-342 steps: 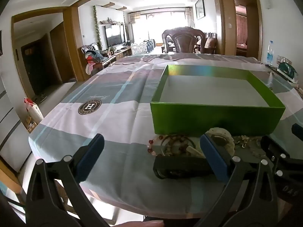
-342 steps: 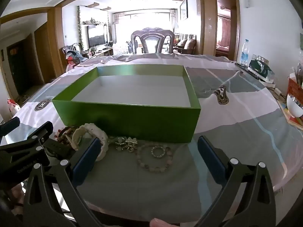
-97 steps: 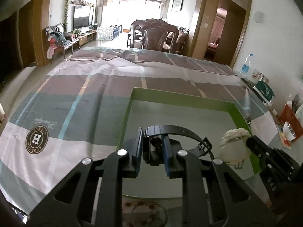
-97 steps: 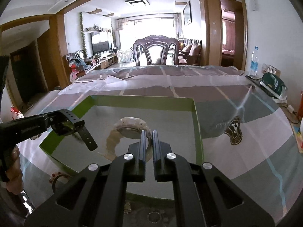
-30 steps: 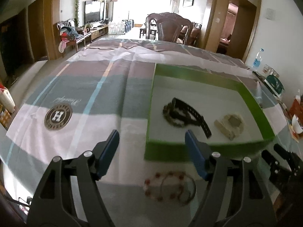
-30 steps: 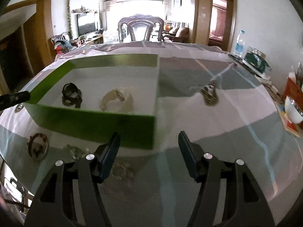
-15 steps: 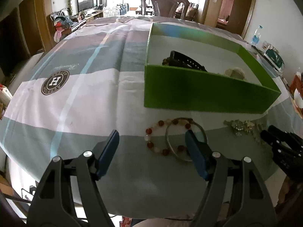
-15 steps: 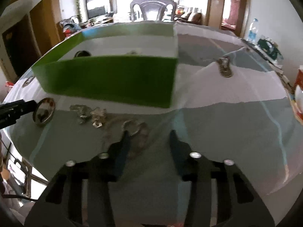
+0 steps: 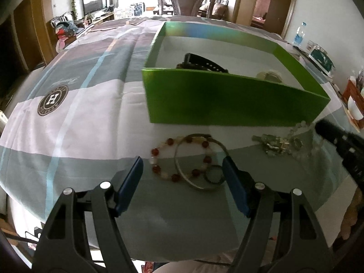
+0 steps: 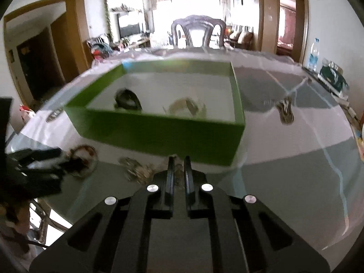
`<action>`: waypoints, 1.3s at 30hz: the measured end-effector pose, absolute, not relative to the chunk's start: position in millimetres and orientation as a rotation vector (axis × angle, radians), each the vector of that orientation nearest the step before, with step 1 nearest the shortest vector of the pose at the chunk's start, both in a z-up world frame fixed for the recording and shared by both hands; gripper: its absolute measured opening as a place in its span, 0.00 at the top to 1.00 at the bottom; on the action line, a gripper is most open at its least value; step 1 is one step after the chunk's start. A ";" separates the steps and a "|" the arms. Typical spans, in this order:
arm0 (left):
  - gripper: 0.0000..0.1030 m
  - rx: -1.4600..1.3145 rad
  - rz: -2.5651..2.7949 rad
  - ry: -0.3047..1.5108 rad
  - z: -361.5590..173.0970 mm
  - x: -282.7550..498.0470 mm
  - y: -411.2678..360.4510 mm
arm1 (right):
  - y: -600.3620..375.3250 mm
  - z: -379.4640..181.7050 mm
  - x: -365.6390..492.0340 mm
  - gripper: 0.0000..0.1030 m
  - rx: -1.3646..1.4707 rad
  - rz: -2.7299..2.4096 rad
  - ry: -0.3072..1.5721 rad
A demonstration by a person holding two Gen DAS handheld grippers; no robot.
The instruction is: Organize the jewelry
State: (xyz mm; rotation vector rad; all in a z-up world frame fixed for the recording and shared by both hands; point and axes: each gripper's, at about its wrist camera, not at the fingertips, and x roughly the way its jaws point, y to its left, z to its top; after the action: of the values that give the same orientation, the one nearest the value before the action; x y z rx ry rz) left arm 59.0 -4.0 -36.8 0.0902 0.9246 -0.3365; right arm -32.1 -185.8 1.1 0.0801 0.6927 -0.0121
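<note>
A green box (image 9: 227, 100) holds a black watch (image 9: 200, 62) and a white bracelet (image 9: 270, 76). In front of it lie a red bead bracelet (image 9: 159, 157), a metal bangle (image 9: 200, 159), a silver chain piece (image 9: 273, 145) and a clear bead bracelet (image 9: 302, 127). My left gripper (image 9: 183, 177) is open, low over the bead bracelet and bangle. My right gripper (image 10: 178, 166) has its jaws nearly closed on the clear bead bracelet in front of the box (image 10: 159, 129); the view is blurred. The watch (image 10: 127, 101) and white bracelet (image 10: 184, 109) show inside the box.
A striped cloth (image 9: 79, 104) covers the table, whose near edge is close below both grippers. A water bottle (image 10: 312, 55), a green packet (image 10: 332, 77) and cups (image 9: 355, 107) stand at the right side. A dark chair (image 10: 198, 30) stands behind the table.
My right gripper has closed its jaws down at the clear bead bracelet. My left gripper has dropped closer over the red bead bracelet and bangle, still open.
</note>
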 end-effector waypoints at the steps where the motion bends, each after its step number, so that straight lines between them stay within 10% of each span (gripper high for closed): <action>1: 0.30 0.094 -0.341 0.925 -37.0 58.6 -6.2 | -184.9 5.6 -33.7 0.92 0.079 -0.005 0.677; 9: 0.29 0.100 -0.345 0.931 -39.7 58.5 -11.2 | -186.7 -2.6 -28.9 0.91 0.078 -0.018 0.713; 14: 0.27 0.099 -0.341 0.935 -42.4 58.4 -11.0 | -170.5 -20.0 -22.7 0.58 0.070 0.040 0.754; 27: 0.25 0.096 -0.344 0.942 -45.1 57.9 -8.1 | -144.5 -43.1 3.7 0.58 0.050 0.115 0.806; 39: 0.24 0.096 -0.339 0.941 -45.9 59.0 -6.5 | -165.7 -33.8 -2.2 0.78 0.100 0.098 0.779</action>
State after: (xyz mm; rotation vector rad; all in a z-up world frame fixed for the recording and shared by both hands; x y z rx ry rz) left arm 59.0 -6.5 -45.9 0.0957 0.9406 -0.3392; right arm -2.2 -165.7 -33.8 0.0998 0.7794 0.0984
